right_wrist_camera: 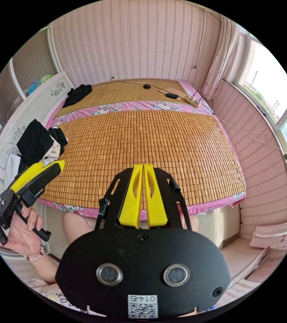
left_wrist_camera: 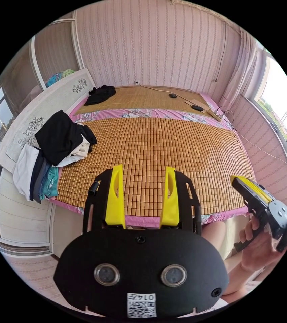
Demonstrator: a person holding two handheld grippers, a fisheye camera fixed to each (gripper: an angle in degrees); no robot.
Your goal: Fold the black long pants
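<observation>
Black pants cannot be told apart with certainty: a black garment lies on top of the pile of clothes at the bed's left edge, and another dark garment lies far back on the second mat.

Nearest, in the left gripper view, the left hand-held gripper hangs above the near edge of the bed with its yellow jaws spread wide and nothing between them. To its right a hand holds the right hand-held gripper, whose jaws in the right gripper view are pressed together, empty.

Beyond them the bamboo mat covers the bed over a pink flowered sheet. Further back, a power strip and a cable lie on the second woven mat against the striped wall.
</observation>
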